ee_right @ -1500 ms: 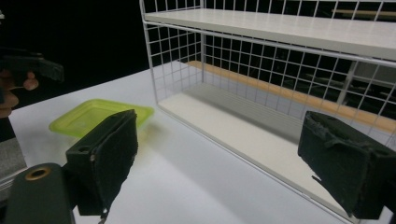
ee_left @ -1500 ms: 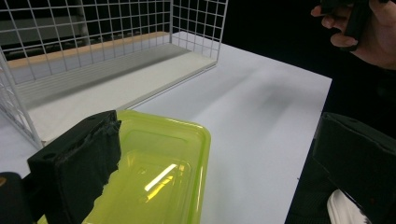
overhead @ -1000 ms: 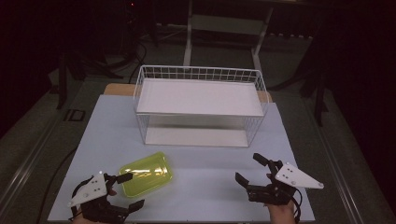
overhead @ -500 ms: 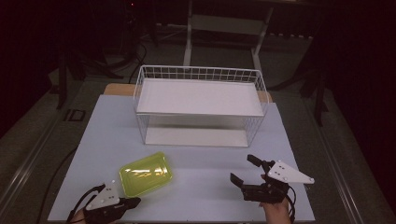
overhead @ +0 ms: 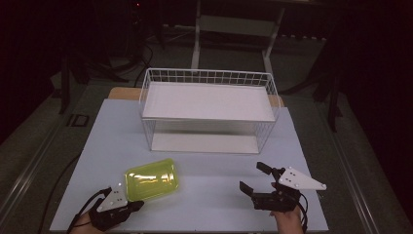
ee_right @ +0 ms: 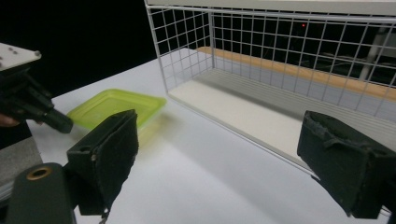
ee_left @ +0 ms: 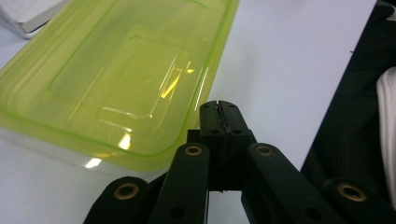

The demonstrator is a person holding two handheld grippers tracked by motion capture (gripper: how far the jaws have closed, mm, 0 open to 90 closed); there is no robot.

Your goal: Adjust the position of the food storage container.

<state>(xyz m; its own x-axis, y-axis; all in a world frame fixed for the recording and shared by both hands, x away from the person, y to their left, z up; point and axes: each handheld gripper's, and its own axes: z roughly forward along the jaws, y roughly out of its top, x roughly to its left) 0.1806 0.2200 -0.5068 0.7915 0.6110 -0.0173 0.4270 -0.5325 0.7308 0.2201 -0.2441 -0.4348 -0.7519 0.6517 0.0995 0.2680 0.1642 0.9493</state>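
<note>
A translucent yellow-green plastic container (overhead: 151, 179) lies on the white table, at the front left. My left gripper (overhead: 139, 204) is just in front of its near corner, jaws pressed together with nothing between them. In the left gripper view the shut jaw tips (ee_left: 218, 116) sit close beside the container's rim (ee_left: 140, 84); I cannot tell whether they touch it. My right gripper (overhead: 252, 176) hovers open at the front right, holding nothing. In the right gripper view its wide-apart pads (ee_right: 105, 154) frame the container (ee_right: 116, 107) and the left gripper (ee_right: 60, 123) at the left.
A white wire basket (overhead: 207, 77) with a two-level white shelf stands at the middle back of the table, and its mesh (ee_right: 187, 56) is close on the right gripper's far side. Dark floor, cables and stand legs surround the table.
The left gripper's jaws have closed from open to shut, and that hand has sunk and drawn back toward the table's front edge. The right gripper has shifted only slightly.
</note>
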